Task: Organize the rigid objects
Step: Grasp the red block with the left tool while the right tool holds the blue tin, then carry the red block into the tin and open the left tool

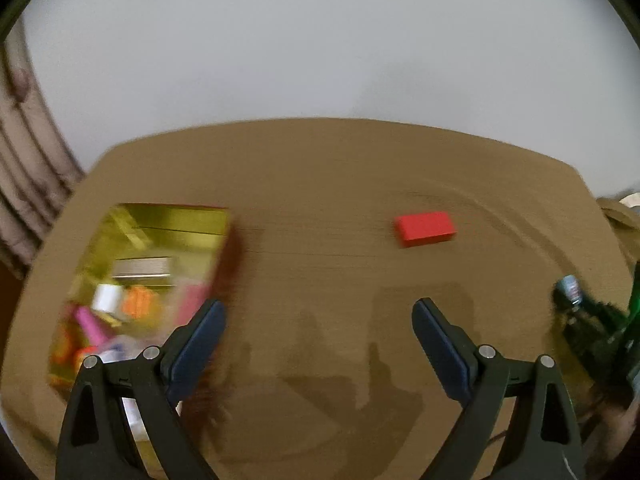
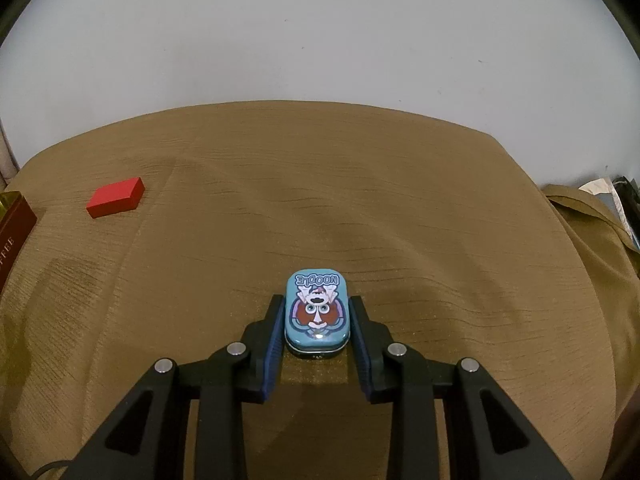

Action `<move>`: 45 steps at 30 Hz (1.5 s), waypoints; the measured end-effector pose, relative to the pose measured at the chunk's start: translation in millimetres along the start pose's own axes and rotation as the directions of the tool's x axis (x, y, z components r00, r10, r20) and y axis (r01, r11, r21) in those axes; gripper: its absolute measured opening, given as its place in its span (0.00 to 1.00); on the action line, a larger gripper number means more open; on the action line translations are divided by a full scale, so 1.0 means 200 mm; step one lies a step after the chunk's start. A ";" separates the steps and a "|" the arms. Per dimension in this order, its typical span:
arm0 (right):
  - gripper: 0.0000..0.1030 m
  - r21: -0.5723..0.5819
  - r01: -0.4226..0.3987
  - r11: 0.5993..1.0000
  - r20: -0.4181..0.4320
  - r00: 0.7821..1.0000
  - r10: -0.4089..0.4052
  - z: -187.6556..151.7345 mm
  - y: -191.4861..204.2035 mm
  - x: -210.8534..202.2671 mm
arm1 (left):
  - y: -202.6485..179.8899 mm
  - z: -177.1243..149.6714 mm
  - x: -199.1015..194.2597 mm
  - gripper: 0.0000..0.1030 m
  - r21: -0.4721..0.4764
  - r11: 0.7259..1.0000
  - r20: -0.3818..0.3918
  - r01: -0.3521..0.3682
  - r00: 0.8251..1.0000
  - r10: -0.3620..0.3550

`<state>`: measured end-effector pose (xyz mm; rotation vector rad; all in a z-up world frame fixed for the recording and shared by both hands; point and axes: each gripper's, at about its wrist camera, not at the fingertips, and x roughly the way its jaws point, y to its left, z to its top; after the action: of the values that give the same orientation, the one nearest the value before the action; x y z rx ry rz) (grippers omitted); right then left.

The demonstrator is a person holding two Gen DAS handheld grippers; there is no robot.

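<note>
Cloth (image 2: pixel 400 200) in tan covers your table; the gold-lined box (image 1: pixel 168 224) of blurred trinkets sits left. Your left gripper (image 1: pixel 320 316) gapes wide, holding nothing. Your right gripper (image 2: pixel 317 312) clamps the blue tin (image 2: pixel 317 310). 1 red block (image 1: pixel 425 228) lies apart, mid-table.

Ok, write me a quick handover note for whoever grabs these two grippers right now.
Right gripper: shut on the blue tin, low over the brown cloth.
Left gripper: open, empty, above the cloth beside the gold box.
The box at the left edge already holds several small colourful items; that view is blurred, so the contents are unclear.
The red block lies alone on the cloth, untouched.
Left to do, probably: put the tin in the box, then fetch the red block.
</note>
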<state>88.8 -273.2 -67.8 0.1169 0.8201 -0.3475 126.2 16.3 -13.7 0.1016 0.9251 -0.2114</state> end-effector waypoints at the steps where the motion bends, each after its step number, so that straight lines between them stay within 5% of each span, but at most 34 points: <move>1: 0.30 0.002 -0.003 1.000 0.000 1.000 0.003 0.00 -0.01 0.01 | -0.03 0.02 0.03 0.90 0.001 1.000 -0.012 0.019 1.000 -0.019; 7: 0.30 0.014 -0.019 1.000 0.001 1.000 0.019 -0.02 -0.14 0.03 | -0.22 0.15 0.23 0.93 0.005 0.998 -0.094 0.070 0.993 -0.070; 12: 0.31 0.026 -0.033 0.999 0.002 0.999 0.033 -0.03 -0.20 0.02 | -0.35 0.25 0.37 0.96 0.023 0.999 -0.127 0.045 0.991 -0.041; 21: 0.31 0.030 -0.040 0.999 0.000 0.999 0.040 -0.02 -0.23 -0.01 | -0.34 0.38 0.61 0.95 -0.084 0.996 -0.244 0.023 0.969 -0.043; 29: 0.32 0.039 -0.052 0.998 0.000 0.999 0.052 -0.03 -0.25 -0.02 | -0.39 0.39 0.65 0.81 -0.070 0.997 -0.264 0.018 0.964 -0.036; 34: 0.32 0.039 -0.051 0.998 0.000 0.999 0.051 -0.03 -0.25 -0.03 | -0.37 0.37 0.68 0.55 -0.092 0.995 -0.276 0.029 0.960 -0.054; 45: 0.32 0.035 -0.045 0.998 -0.001 0.999 0.045 -0.03 -0.25 -0.04 | -0.31 0.32 0.59 0.55 -0.051 0.998 -0.204 0.038 0.978 -0.048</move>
<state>61.9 -316.5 -65.1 0.1682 0.8121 -0.3200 230.0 -70.8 -69.7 0.0605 1.1377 -0.2217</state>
